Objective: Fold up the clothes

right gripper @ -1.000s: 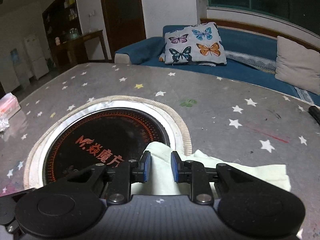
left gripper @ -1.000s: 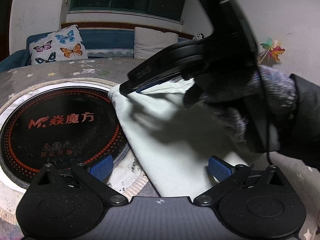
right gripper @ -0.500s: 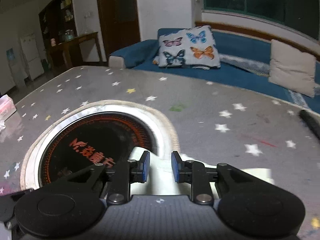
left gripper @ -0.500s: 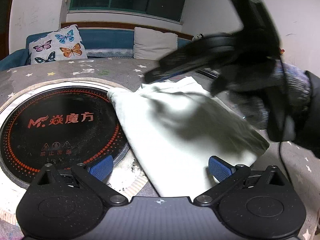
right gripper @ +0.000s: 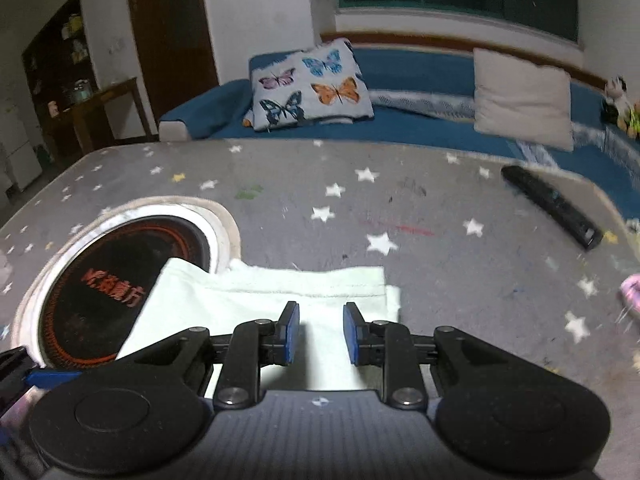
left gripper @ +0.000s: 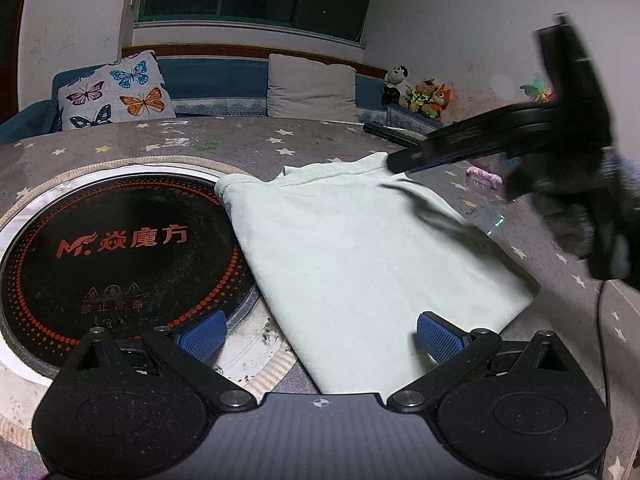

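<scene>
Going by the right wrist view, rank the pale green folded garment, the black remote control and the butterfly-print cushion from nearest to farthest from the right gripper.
1. Pale green folded garment, on the table directly under the right gripper.
2. Black remote control, farther back on the right of the table.
3. Butterfly-print cushion, on the blue sofa beyond the table.

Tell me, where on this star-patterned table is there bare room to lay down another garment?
The widest bare stretch of the grey star-patterned tablecloth lies beyond the folded pale green cloth, between the round black cooktop and the black remote control. It is crowded near the pale cloth, where both grippers work, and a small pink object sits at the right edge.
</scene>
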`<state>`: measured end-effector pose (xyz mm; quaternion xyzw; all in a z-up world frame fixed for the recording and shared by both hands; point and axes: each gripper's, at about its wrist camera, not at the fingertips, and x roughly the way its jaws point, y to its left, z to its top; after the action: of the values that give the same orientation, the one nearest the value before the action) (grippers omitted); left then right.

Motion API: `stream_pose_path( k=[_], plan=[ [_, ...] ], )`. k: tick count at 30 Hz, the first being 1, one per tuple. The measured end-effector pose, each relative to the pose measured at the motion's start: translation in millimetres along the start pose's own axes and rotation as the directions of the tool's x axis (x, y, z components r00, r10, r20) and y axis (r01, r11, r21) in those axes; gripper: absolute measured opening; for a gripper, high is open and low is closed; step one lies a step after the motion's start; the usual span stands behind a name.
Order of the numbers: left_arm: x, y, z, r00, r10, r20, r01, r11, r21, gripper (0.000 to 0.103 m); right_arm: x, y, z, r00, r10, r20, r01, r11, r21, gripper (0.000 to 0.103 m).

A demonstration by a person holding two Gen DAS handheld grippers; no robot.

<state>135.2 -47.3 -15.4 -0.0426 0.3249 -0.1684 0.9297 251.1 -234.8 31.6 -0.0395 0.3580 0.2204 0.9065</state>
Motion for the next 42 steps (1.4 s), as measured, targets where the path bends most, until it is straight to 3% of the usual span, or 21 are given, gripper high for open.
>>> stream_pose_path(
  k=[9,16,21,26,31,37,42],
  plan=[
    [1.7,-0.4,0.3,1.000,0.007,-0.003,-0.007,1.000,0.008,0.103,-70.0,-3.2,-35.0,1.000,0.029,0.000,-0.029,0.999,-0.012,0.023],
    [3.1,-1.6,0.0,1.000,0.028,-0.006,-0.027,0.999,0.017,0.103,-87.2,10.0,-78.6,0.996,0.092,-0.014,-0.092,0.996,0.017,0.023],
    [3.9,-2.8,0.0,0.999,0.035,-0.007,-0.034,0.999,0.022,0.103,-110.4,13.6,-103.4,0.998,0.067,0.010,-0.067,0.998,0.008,0.023],
    [4.7,-3.7,-0.3,0.999,0.041,-0.009,-0.041,0.999,0.028,0.103,-114.7,-2.7,-117.3,0.999,-0.036,-0.021,0.037,0.997,0.065,0.022],
    [5.1,-5.6,-0.3,0.999,0.047,-0.011,-0.046,0.998,0.035,0.103,-125.4,-12.1,-117.4,0.997,-0.081,0.004,0.080,0.992,0.093,0.022],
    [5.1,-6.1,-0.6,0.999,0.049,-0.012,-0.049,0.998,0.037,0.103,-118.8,5.5,-100.6,0.998,0.004,0.063,-0.008,0.999,0.051,0.023],
    [5.4,-6.1,-0.6,0.999,0.049,-0.012,-0.049,0.998,0.037,0.103,-93.7,17.1,-99.6,0.998,0.054,0.027,-0.055,0.998,0.029,0.023]
  ],
)
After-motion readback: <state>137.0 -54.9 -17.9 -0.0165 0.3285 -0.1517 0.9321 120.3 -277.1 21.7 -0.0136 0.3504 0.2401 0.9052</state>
